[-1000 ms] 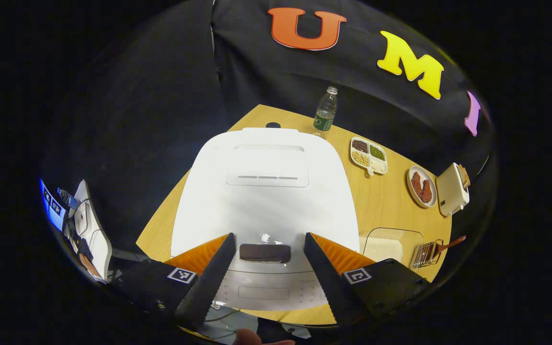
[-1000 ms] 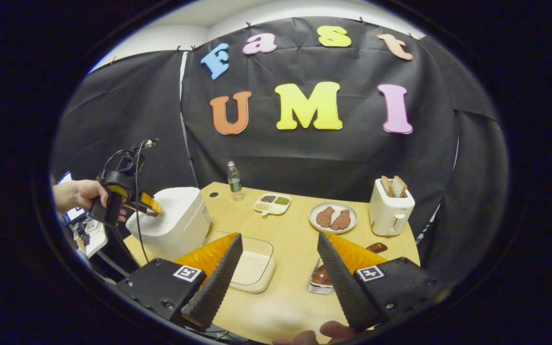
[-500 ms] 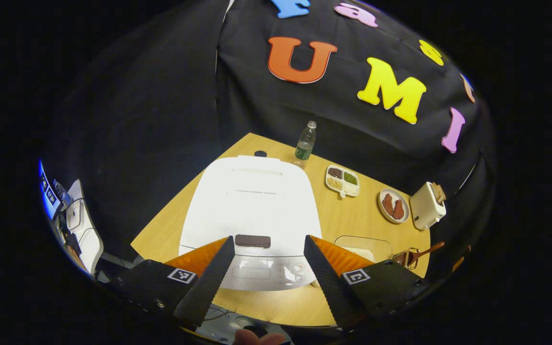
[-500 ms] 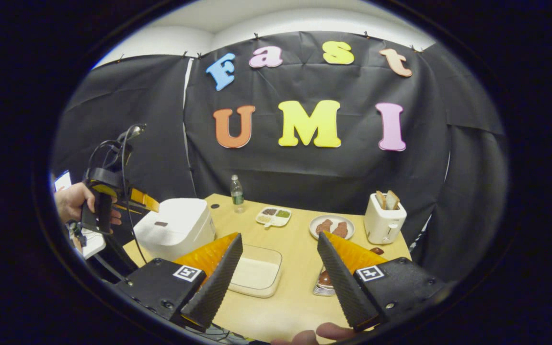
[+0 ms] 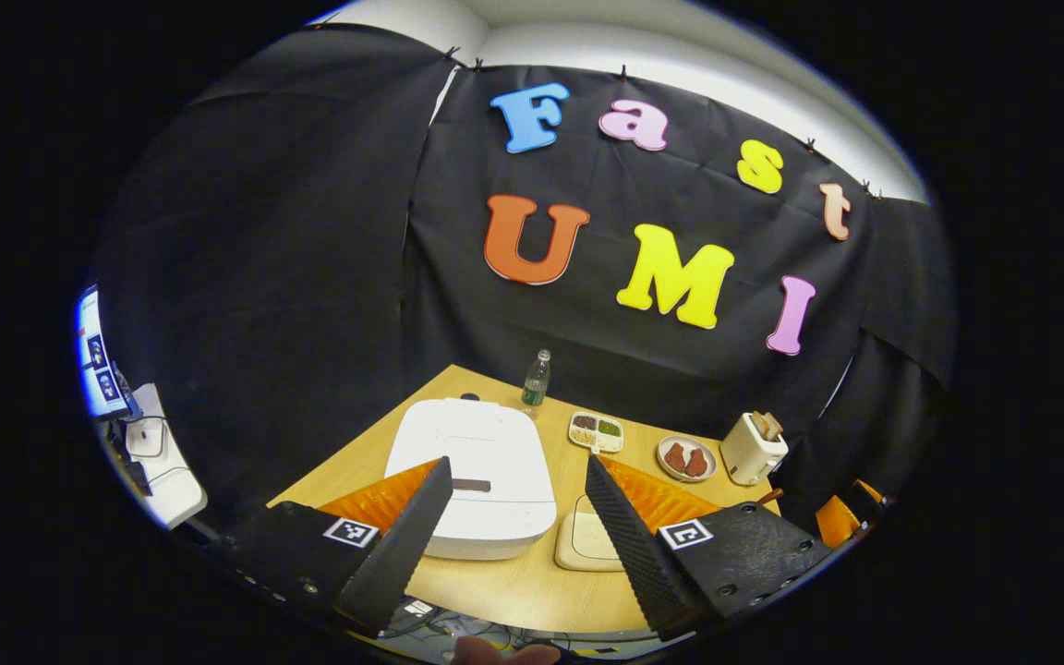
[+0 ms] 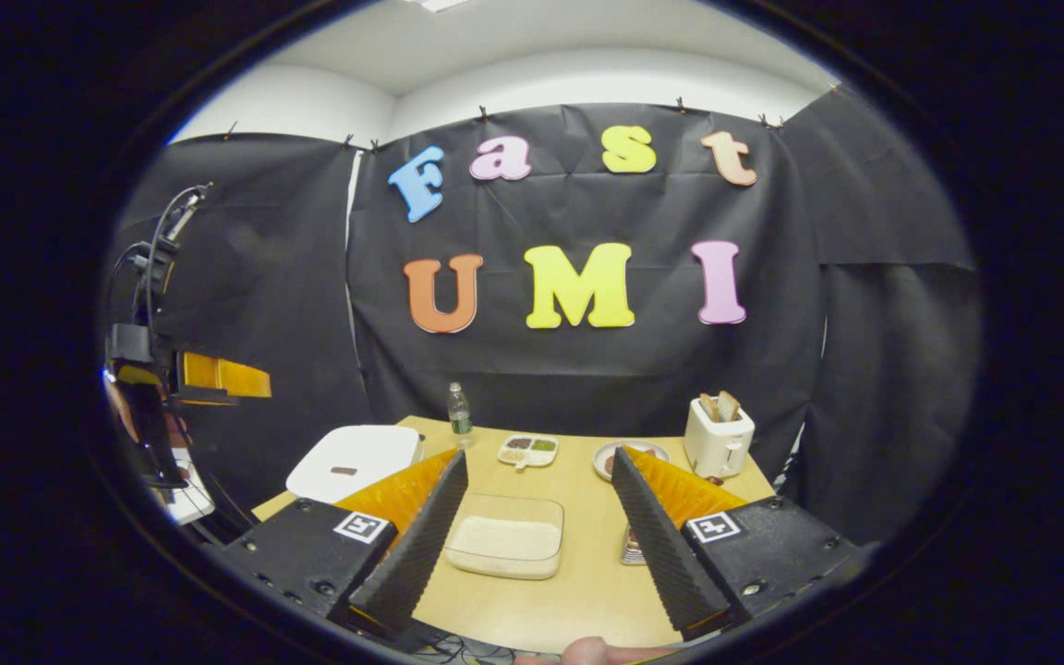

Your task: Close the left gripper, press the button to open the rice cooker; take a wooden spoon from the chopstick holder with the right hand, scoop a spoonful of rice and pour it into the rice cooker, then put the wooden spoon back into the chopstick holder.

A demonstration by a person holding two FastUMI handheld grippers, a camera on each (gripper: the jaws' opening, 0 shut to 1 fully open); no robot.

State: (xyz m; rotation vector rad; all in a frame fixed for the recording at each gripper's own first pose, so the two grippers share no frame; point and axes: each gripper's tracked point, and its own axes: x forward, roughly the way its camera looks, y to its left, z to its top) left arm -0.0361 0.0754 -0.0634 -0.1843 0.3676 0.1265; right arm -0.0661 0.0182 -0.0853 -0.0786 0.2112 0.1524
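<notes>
The white rice cooker (image 5: 481, 462) stands on the left of the wooden table (image 5: 513, 591) with its lid down, its dark button (image 5: 470, 484) on the front. High above and back from it my left gripper (image 5: 517, 462) hangs open, holding nothing. In the right gripper view the cooker (image 6: 356, 457) lies low at left and the left gripper (image 6: 209, 379) floats well above it. My right gripper (image 6: 538, 455) is open over the clear container of rice (image 6: 506, 540). The chopstick holder (image 6: 629, 547) peeks out beside the right finger; the spoon is mostly hidden.
Along the back of the table stand a water bottle (image 6: 459, 411), a divided dish of beans (image 6: 527, 449), a plate with brown food (image 6: 608, 457) and a white toaster (image 6: 719, 439). A screen and white equipment (image 5: 139, 434) sit off the table's left edge.
Both grippers have risen and drawn back from the table. The left one, close over the cooker's button a second ago, is now far above it. The lid stays down.
</notes>
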